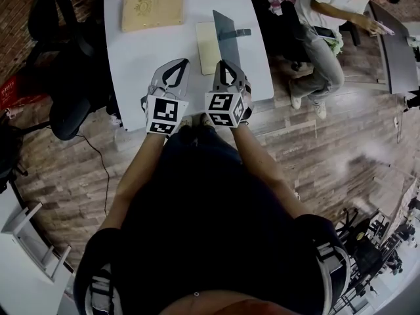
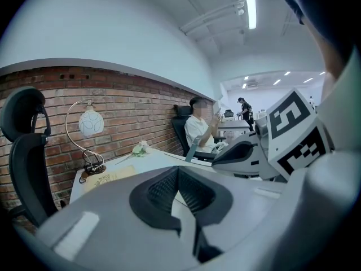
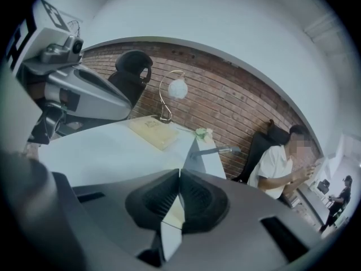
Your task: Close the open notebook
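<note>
The open notebook lies on the white table, cream page flat and its dark grey cover standing nearly upright. In the right gripper view that cover rises just beyond the jaws. My right gripper is shut and empty, with its tips at the notebook's near edge below the cover. Beside it on the left, my left gripper hovers over bare table, its tips meeting with nothing between them. Both sets of jaws look closed in their own views, left gripper and right gripper.
A closed tan book lies at the table's far left, with a globe lamp and a small flower behind it. A person sits to the right at another desk. A black office chair stands left of the table.
</note>
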The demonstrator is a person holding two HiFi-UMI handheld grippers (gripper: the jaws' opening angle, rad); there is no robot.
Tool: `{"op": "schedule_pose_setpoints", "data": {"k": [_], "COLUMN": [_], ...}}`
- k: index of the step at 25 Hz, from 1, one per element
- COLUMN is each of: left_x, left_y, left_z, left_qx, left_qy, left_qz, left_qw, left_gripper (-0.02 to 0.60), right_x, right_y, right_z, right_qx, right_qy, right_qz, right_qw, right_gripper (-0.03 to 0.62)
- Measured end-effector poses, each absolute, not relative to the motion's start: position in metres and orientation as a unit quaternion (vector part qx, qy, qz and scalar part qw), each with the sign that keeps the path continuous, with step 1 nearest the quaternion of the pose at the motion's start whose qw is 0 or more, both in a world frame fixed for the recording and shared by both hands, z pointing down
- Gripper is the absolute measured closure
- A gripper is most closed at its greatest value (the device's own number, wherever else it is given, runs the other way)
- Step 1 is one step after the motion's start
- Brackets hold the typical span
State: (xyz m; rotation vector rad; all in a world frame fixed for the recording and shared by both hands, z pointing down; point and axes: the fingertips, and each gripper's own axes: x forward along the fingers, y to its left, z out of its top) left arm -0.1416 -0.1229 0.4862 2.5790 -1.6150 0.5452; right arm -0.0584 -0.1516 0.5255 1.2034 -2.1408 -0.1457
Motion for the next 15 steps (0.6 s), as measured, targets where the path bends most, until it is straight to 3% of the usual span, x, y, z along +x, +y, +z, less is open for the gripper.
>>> {"op": "schedule_pose_setpoints", "data": {"k": [15], "left_x": [-0.161], "left_y": [-0.116], "left_z": [0.504], "left_qx": [0.826], "left_qy": [-0.531], "left_qz": [0.184], "left_qw": [0.048], "left_gripper": [0.575], "right_x": [-0.082], "right_y": [-0.145], "right_z": [0.552], "right_qx": [0.435], "right_qy": [-0.825], "right_qz": [-0.054], "right_qw": [0.358], "right_gripper": [0.574]}}
